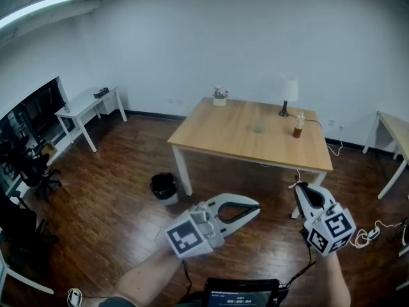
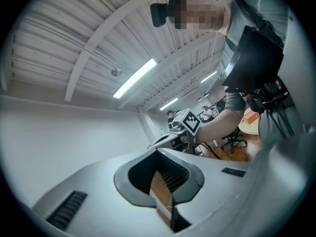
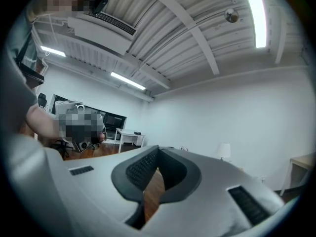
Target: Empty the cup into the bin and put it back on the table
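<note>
My head camera sits high and well back from the desk (image 1: pixel 255 136). It looks forward and steeply down across the floor (image 1: pixel 121 171) toward the desk's near edge, with the left gripper (image 1: pixel 254 208) and right gripper (image 1: pixel 300 189) close at the bottom. The left gripper view looks along its own jaws, tilted up at the ceiling (image 2: pixel 98 33), and also catches the right gripper nearby. The right gripper view faces level toward the far wall (image 3: pixel 237 112). It shares the lamp (image 3: pixel 224 151) and the white side desk (image 3: pixel 129 134) with the head view.
</note>
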`<move>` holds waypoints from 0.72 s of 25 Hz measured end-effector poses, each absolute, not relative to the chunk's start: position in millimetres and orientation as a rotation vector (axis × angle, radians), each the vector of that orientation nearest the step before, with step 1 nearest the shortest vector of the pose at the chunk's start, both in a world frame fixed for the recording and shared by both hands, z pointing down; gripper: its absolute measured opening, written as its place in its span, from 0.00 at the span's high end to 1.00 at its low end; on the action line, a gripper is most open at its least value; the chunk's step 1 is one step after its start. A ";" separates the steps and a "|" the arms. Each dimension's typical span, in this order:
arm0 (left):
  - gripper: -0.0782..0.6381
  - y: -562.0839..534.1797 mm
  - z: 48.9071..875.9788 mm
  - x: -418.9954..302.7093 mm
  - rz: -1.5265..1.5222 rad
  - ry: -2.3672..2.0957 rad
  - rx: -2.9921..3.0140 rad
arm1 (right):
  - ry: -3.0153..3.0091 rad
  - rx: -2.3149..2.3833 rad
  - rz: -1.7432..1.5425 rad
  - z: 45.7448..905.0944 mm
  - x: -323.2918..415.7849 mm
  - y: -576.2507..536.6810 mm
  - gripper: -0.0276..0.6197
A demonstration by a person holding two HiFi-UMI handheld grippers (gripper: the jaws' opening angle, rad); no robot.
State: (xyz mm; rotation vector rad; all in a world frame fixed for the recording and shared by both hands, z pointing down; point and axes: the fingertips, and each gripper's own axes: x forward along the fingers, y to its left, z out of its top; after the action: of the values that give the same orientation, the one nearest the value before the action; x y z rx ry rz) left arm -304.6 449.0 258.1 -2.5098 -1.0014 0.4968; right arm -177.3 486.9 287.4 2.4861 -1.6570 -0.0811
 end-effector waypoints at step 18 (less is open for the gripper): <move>0.90 335.4 266.2 -249.3 0.531 -1.070 -2.509 | -1.602 2.506 -0.021 297.0 -121.7 374.3 0.95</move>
State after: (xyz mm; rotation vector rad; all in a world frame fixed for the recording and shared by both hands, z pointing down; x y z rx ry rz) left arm -249.3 335.4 266.2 -2.5085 -1.0698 0.5307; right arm -121.7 374.3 297.0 2.5056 -1.6017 -0.0211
